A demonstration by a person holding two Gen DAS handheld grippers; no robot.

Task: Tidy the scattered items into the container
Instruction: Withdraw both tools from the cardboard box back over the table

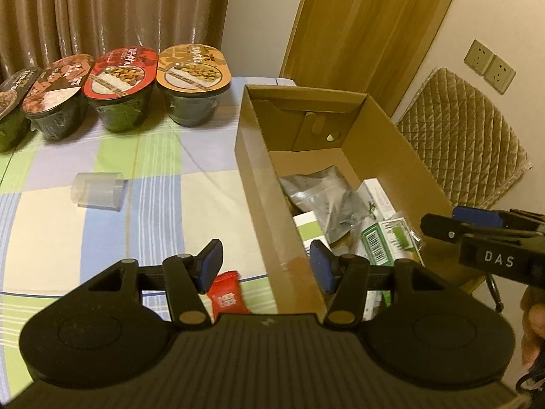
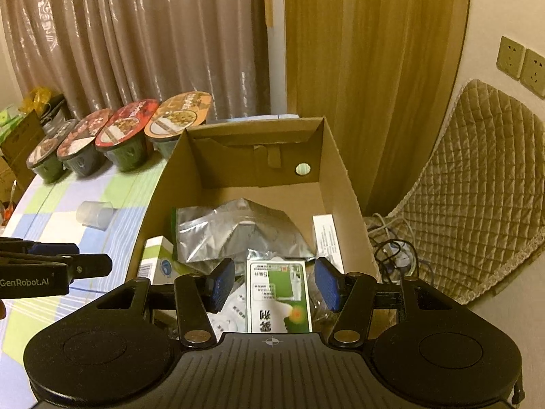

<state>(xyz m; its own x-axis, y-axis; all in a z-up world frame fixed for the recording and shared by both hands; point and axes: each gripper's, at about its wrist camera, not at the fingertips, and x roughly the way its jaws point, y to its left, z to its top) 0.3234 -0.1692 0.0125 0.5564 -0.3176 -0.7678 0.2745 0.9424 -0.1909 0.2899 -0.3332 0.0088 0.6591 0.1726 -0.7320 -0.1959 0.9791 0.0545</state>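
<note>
Your left gripper (image 1: 265,267) has its fingers spread and empty, straddling the near wall of the cardboard box (image 1: 269,204); the right gripper (image 2: 274,283) hangs spread and empty over the packets inside. 2 items remain on the table: the red sachet (image 1: 226,294) and clear cup (image 1: 97,191). Shift left, drop squarely over the sachet, then pinch.

Dim warm indoor light, soft focus (fisheye-bent edges).
</note>
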